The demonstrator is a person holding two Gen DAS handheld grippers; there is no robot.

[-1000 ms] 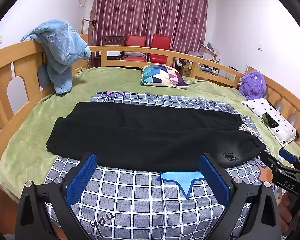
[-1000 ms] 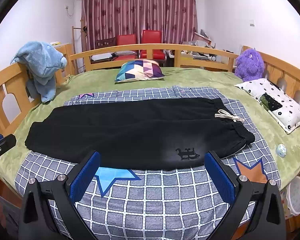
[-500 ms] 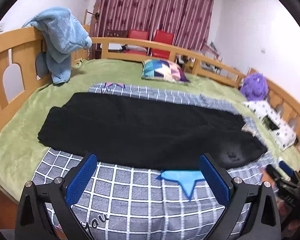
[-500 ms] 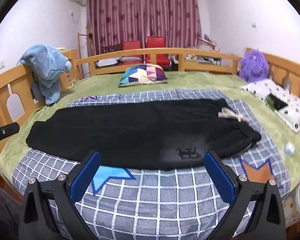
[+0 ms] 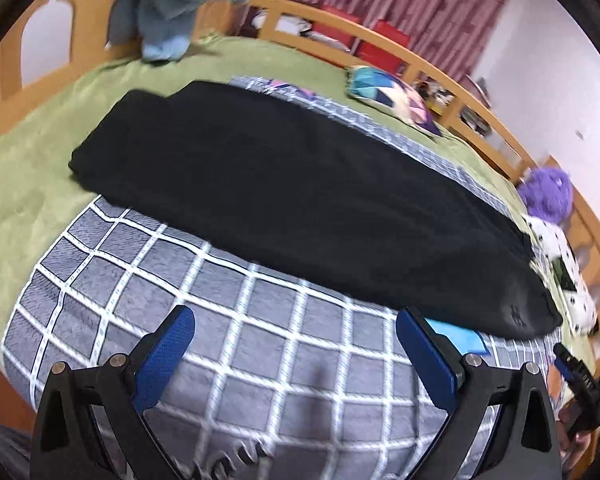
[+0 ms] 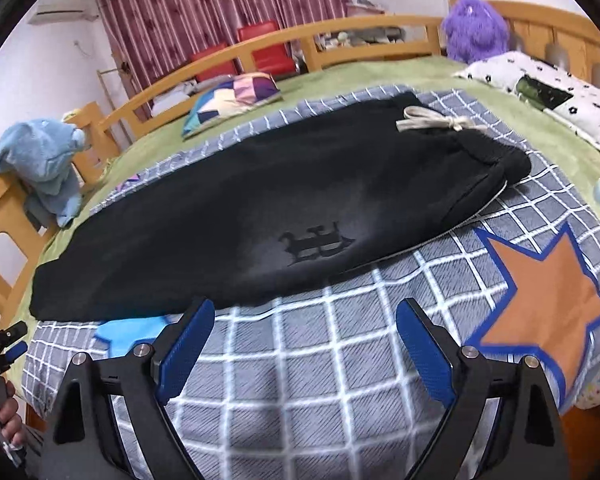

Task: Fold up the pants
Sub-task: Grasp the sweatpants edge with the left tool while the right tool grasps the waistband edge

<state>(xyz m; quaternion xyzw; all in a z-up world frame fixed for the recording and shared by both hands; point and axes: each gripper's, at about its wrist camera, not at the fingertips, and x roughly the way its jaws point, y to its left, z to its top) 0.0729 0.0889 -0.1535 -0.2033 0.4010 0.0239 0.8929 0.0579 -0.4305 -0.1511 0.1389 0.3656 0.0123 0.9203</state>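
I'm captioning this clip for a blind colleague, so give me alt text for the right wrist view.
Black pants lie flat across a grey checked blanket on a bed, white drawstring at the right end. The open right tool hovers short of their near edge, touching nothing. An orange star marks the blanket at right, and a purple plush toy sits by the headboard.
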